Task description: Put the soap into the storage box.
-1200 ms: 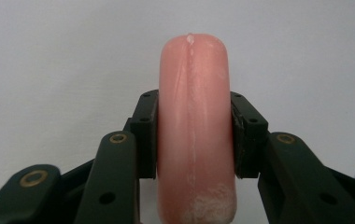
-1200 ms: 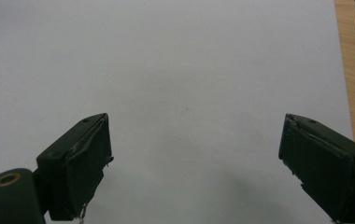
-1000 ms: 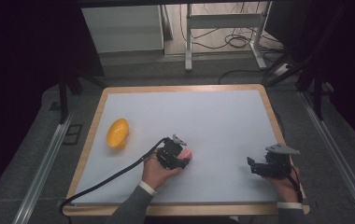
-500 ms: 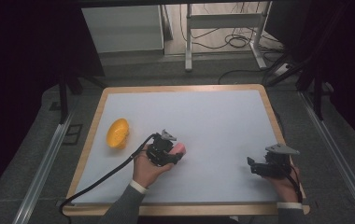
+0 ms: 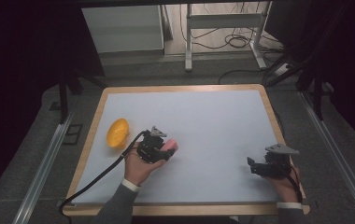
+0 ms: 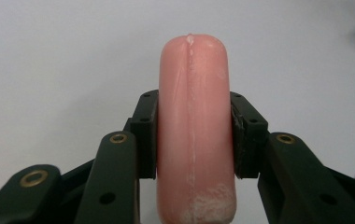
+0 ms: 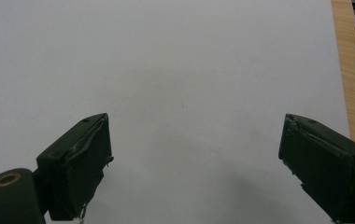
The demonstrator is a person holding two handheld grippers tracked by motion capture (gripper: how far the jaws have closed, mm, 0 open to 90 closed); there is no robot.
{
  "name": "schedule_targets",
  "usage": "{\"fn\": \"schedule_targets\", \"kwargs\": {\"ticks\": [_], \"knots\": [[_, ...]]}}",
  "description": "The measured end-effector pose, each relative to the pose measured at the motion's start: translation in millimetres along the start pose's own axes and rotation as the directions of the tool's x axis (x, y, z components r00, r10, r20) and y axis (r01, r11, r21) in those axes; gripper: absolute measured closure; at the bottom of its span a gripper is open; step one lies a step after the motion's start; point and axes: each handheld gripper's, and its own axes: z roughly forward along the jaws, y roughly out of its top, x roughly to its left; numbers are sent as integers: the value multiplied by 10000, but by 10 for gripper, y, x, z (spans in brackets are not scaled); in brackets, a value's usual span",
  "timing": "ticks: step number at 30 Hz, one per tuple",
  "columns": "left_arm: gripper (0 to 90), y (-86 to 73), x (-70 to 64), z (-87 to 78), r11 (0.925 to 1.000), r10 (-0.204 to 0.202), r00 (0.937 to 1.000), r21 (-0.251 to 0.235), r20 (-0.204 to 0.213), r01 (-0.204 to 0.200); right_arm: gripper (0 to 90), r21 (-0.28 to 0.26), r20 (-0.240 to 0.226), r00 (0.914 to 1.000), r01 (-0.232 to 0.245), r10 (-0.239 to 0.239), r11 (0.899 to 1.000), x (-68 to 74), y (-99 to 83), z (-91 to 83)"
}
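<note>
Currently left gripper [image 5: 159,150] clamped on pink sausage [image 6: 195,126], long axis along jaws, tip sticking out past them. Yellow bowl [image 5: 117,133] just beside it, further to the left, near table [image 5: 213,121] edge. Right gripper [image 5: 262,167] jaws apart, empty, well apart from bowl. Left hand nearer for drop-off, likely.

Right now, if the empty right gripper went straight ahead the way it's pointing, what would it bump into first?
Probably nothing soon. The right gripper has open jaws, and ahead of it lies bare white table. From above it points left, roughly toward the left gripper holding the sausage, but whether it's in line is unclear.
</note>
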Motion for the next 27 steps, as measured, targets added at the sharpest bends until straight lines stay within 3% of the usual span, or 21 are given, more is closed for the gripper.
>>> {"fn": "schedule_targets", "kwargs": {"ticks": [27], "knots": [[601, 13, 269, -277, 9987, -345, 9984, -403, -448, 327, 91, 58, 80, 10000, -29, 28, 10000, -14, -14, 12]]}}
